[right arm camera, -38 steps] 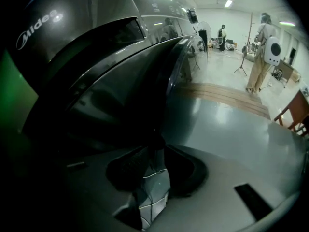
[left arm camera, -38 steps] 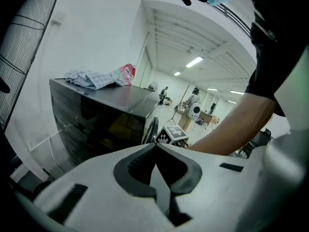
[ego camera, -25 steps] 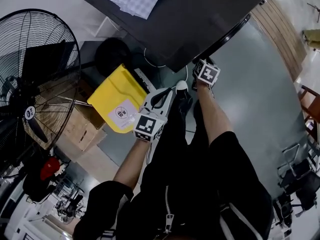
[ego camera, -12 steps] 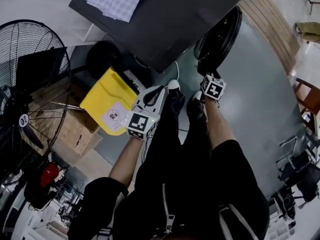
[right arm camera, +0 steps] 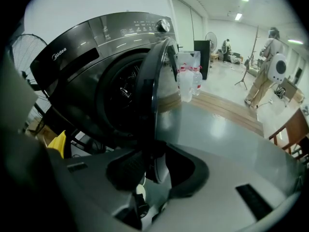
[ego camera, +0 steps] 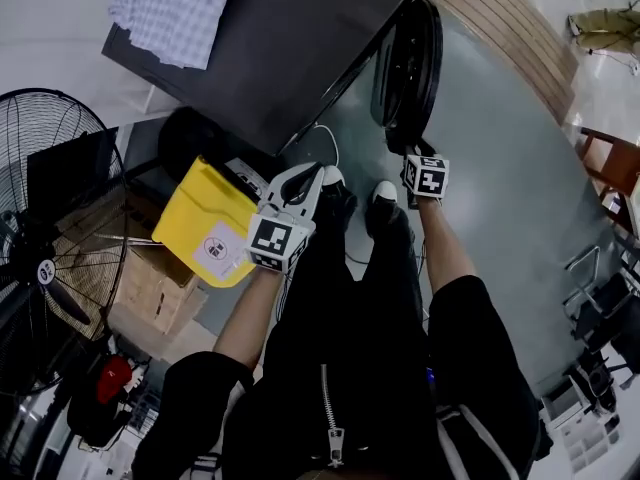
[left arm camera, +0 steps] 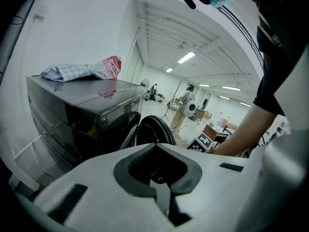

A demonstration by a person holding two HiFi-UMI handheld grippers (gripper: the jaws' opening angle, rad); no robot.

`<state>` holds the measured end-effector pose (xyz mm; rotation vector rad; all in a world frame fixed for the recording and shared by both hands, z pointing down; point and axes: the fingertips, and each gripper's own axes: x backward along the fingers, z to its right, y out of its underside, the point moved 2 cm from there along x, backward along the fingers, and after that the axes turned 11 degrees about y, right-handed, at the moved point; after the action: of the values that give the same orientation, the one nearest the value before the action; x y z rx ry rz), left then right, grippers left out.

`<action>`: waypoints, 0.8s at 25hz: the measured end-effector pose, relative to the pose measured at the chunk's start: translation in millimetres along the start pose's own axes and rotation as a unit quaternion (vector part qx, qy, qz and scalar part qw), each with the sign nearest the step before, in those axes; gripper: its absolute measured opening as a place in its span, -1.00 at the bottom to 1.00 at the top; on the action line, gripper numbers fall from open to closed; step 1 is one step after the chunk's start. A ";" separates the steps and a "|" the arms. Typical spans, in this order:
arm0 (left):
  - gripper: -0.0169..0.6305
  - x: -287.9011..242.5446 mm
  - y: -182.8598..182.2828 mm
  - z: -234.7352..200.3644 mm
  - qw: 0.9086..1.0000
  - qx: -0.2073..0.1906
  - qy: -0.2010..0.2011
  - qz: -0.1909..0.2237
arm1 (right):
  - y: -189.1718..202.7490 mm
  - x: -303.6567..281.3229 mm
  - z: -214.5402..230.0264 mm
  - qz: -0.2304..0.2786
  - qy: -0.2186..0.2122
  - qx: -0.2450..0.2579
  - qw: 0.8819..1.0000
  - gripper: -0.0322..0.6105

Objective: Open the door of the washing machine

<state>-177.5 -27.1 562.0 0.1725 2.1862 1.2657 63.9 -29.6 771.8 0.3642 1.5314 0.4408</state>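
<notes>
From above, the dark washing machine [ego camera: 300, 38] sits at the top of the picture with a checked cloth [ego camera: 175, 13] lying on its lid, and its round door [ego camera: 408, 63] stands swung well out from the front over the grey floor [ego camera: 500, 168]. The right tool [ego camera: 410, 153] reaches to the door's lower rim, while the left tool [ego camera: 318, 173] hangs apart from it, near the person's white-toed shoe [ego camera: 385, 193], its fingers meeting at the tips. A yellow plastic container [ego camera: 200, 218] and a big fan [ego camera: 40, 238] stand off to the left. In the left gripper view the left tool [left arm camera: 157, 178] is pressed together with nothing in it; past it the washing machine [left arm camera: 72, 105] shows side-on, the door [left arm camera: 154, 129] open, and the cloth [left arm camera: 65, 72] and a red-and-white packet [left arm camera: 111, 66] rest on top. In the right gripper view the right tool [right arm camera: 152, 166] pinches the door's rim; the door [right arm camera: 154, 91] rises edge-on from it, with the drum [right arm camera: 123, 93] exposed behind and water bottles [right arm camera: 186, 79] beyond.
</notes>
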 end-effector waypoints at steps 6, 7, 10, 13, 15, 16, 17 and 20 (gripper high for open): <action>-0.93 -47.6 -23.6 12.9 1.000 -0.019 0.021 0.001 | 4.7 3.0 38.4 -0.003 -0.029 0.042 0.999 -0.56; -0.93 -57.8 -27.5 14.1 1.000 -0.021 0.021 0.002 | 5.5 2.9 45.5 -0.003 -0.035 0.047 0.998 -0.55; -0.93 -90.8 -40.8 20.3 1.000 -0.021 0.011 0.007 | 6.5 1.4 67.0 -0.004 -0.054 0.066 0.996 -0.55; -0.93 -125.7 -55.1 30.8 1.000 -0.017 -0.003 0.014 | 8.1 1.3 91.1 -0.017 -0.074 0.089 0.993 -0.55; -0.93 -148.1 -65.4 35.5 1.000 -0.015 -0.013 0.017 | 6.0 -1.0 107.9 -0.022 -0.086 0.103 0.991 -0.55; -0.93 -158.3 -70.8 38.3 1.000 -0.014 -0.018 0.017 | 4.5 -1.9 117.1 -0.023 -0.092 0.111 0.989 -0.55; -0.93 -168.1 -76.1 41.4 1.000 -0.013 -0.022 0.017 | 2.8 -2.5 126.8 -0.024 -0.097 0.119 0.988 -0.55; -0.93 -196.5 -87.0 50.6 0.999 -0.009 -0.029 0.010 | -1.7 -5.3 157.4 -0.025 -0.105 0.141 0.984 -0.55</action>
<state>25.7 -113.2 556.7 0.2224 2.1281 1.2763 221.3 -26.4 777.7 0.5734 1.3937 0.1383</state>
